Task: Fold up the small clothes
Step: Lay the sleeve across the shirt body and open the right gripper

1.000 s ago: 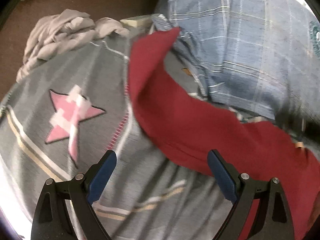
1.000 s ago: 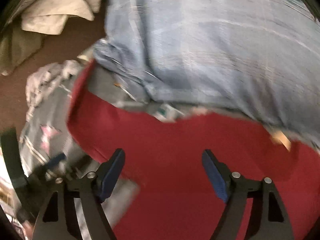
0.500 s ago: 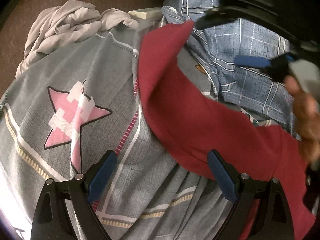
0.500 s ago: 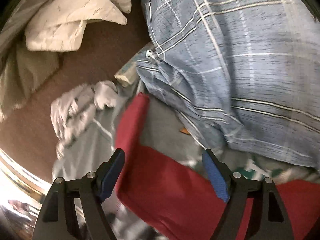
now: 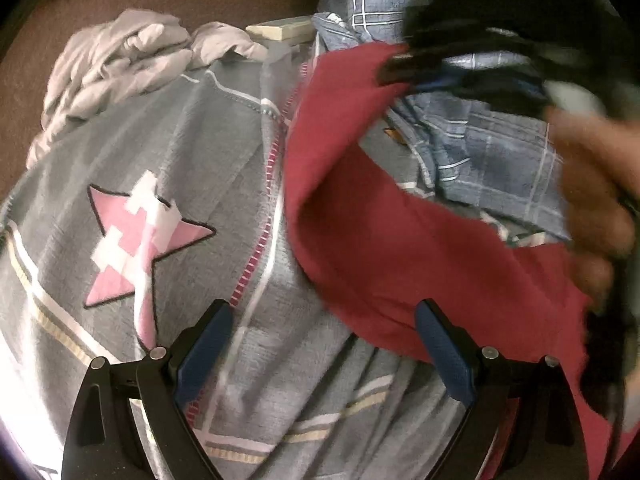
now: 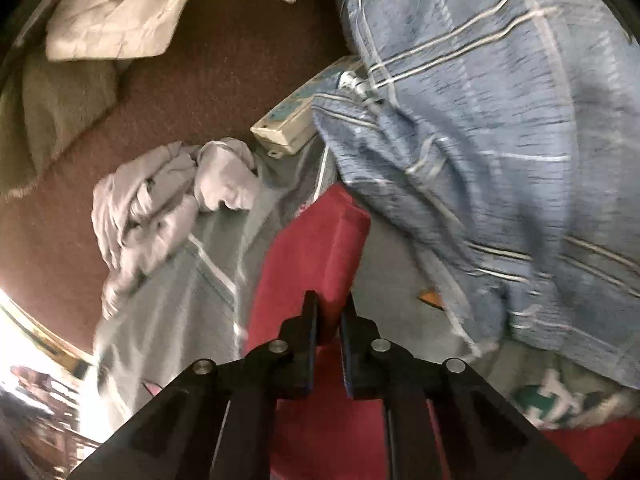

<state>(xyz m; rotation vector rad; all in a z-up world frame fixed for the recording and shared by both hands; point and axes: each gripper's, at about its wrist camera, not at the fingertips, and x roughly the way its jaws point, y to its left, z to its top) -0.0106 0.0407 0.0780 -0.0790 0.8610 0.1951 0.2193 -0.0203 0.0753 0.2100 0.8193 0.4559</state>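
A dark red garment (image 5: pixel 400 240) lies across a grey blanket with a pink star (image 5: pixel 132 240). Its far corner points up toward a blue plaid cloth (image 5: pixel 492 160). My left gripper (image 5: pixel 322 352) is open and empty, low over the blanket at the red garment's near edge. My right gripper (image 6: pixel 330 320) is shut on the far corner of the red garment (image 6: pixel 316 256). It also shows blurred in the left wrist view (image 5: pixel 404 72), with the hand behind it.
A crumpled pale grey garment (image 5: pixel 116 68) lies at the blanket's far left edge. A cream power strip (image 6: pixel 296 116) sits beside the blue plaid cloth (image 6: pixel 500 120). White and olive cloths (image 6: pixel 112 20) lie on the brown floor (image 6: pixel 200 100) beyond.
My right gripper has moved to the far corner of the red garment and closed on it. My left gripper has stayed open at the near edge.
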